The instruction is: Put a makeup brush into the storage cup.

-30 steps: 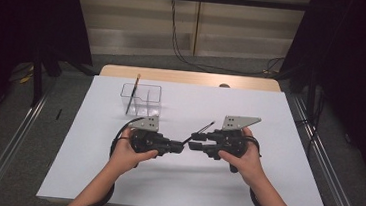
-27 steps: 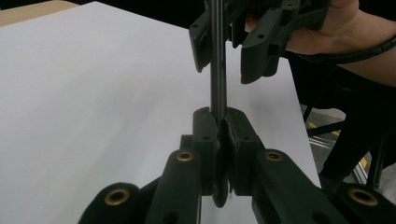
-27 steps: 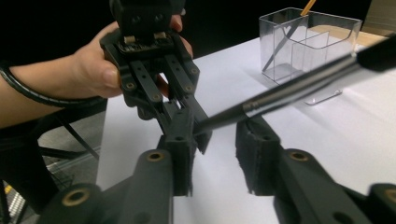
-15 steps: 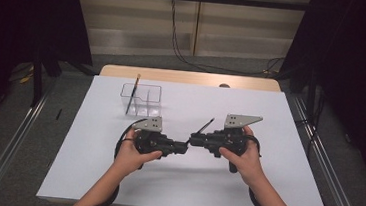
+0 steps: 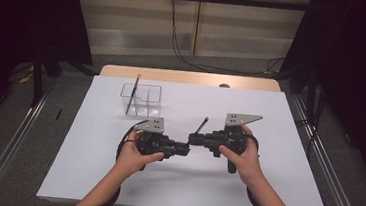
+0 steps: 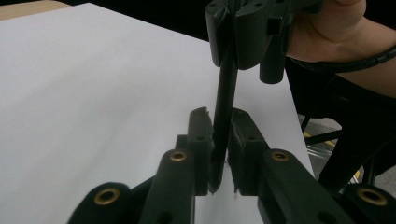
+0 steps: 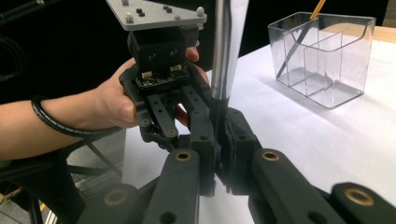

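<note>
A black pen [image 5: 202, 125] with a silver section slants up between my two grippers at the middle of the table. The right gripper [image 5: 194, 139] points left and is shut on the pen [image 7: 221, 56], which rises from between its jaws [image 7: 219, 119]. Facing it from the left, the left gripper [image 5: 185, 148] has the pen's lower end [image 6: 226, 88] between its jaws, which have just been opening. A thin gap shows beside one pad [image 6: 243, 140]. In the left gripper view, the right gripper [image 6: 243, 32] hangs just above.
A clear divided organiser box [image 5: 141, 102] stands at the back left of the white table sheet [image 5: 263, 190], with a yellow pencil [image 5: 132, 92] leaning in it. The box [image 7: 322, 60] lies beyond the pen in the right gripper view. Metal rails run along both sides of the table.
The right gripper has edged left towards the left gripper and closed on the pen. The left gripper's jaws have loosened slightly. Both hands have otherwise stayed put.
</note>
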The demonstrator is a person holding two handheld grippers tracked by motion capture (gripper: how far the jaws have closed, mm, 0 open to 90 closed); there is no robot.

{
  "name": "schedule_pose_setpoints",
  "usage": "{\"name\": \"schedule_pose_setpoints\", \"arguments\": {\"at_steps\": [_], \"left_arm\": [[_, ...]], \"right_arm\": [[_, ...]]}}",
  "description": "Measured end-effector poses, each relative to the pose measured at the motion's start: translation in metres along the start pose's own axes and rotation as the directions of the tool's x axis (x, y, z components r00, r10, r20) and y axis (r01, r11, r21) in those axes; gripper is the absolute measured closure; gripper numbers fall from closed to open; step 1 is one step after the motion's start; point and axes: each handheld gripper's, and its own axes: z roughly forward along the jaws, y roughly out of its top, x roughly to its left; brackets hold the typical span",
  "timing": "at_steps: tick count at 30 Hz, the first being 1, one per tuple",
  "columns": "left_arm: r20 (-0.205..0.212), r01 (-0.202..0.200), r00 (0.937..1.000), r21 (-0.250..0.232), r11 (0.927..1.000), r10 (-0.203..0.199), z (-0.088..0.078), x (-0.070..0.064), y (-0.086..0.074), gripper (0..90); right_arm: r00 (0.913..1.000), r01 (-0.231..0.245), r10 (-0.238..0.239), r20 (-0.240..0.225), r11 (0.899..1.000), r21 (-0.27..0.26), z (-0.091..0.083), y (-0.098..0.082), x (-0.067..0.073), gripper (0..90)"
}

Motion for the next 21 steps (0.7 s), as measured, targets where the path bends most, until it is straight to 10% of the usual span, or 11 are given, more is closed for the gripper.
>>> {"name": "schedule_pose_setpoints", "arguments": {"at_steps": [11, 21], "left_arm": [[-0.013, 0.029, 0.9994, -0.112, 0.9933, -0.031, -0.013, 0.004, 0.007, 41.7], [-0.034, 0.046, 0.9982, -0.11, 0.9928, -0.05, -0.013, 0.001, 0.023, 19.6]], "right_arm": [[0.9997, 0.018, -0.019, 0.017, 0.999, 0.027, -0.002, -0.002, -0.002, 84.3], [0.9994, 0.03, -0.03, 0.016, 0.999, 0.036, -0.001, -0.002, -0.001, 84.3]]}}
